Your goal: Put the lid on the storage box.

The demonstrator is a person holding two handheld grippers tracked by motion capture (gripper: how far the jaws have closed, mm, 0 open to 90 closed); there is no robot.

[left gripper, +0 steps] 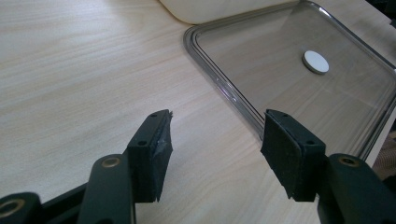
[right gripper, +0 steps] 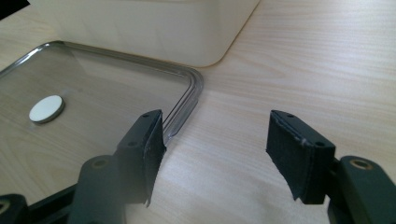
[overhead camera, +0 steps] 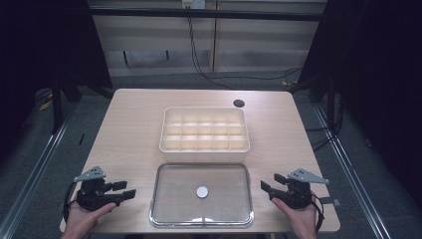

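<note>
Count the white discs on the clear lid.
1. The white disc sits near the middle of the clear lid, which lies flat on the table in front of the compartment box. None seems hidden.

Bright, evenly lit table (overhead camera: 129,124); dark surroundings; softly blurred close-ups

This looks like a lab or recording bay rather than a home. A single pale wood-grain surface (overhead camera: 134,124) stands alone on grey carpet floor (overhead camera: 45,174), with a round cable port (overhead camera: 239,103) near its far right corner. Dark curtains (overhead camera: 388,74) close off both sides — the light falls only on the middle. Metal floor rails (overhead camera: 37,164) run along the left and right edges of the surface, and black cables (overhead camera: 199,64) trail down the plain panelled back wall (overhead camera: 259,45) behind its far edge.
</note>
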